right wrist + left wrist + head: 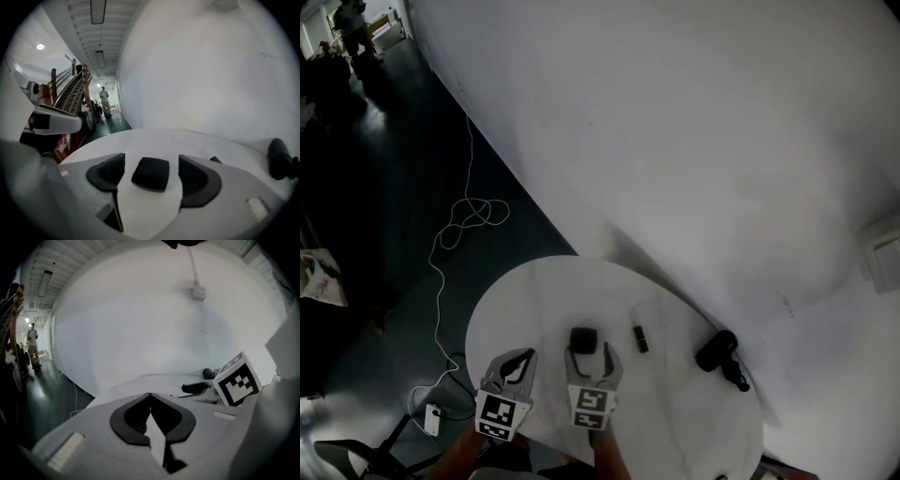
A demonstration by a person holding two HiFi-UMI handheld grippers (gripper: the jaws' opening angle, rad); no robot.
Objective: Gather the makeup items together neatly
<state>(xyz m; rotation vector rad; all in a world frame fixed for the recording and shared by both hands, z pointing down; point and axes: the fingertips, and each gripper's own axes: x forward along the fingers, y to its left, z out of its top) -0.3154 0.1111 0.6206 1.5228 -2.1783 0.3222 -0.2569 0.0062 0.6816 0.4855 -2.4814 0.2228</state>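
A round white table (534,300) carries three black makeup items. A square black compact (584,338) lies flat between the fingers of my right gripper (591,355), which stands open around it; in the right gripper view the compact (150,172) rests on the table with a gap to each pad. A small black lipstick (640,338) lies just right of it. A larger black tube-like item (717,352) sits near the table's far right edge, next to the wall. My left gripper (523,360) is shut and holds nothing, left of the compact.
A white curved wall (675,141) runs close behind the table. A white cable (459,225) trails over the dark floor to a small adapter (432,419) at the left. The table edge is close at the left and front.
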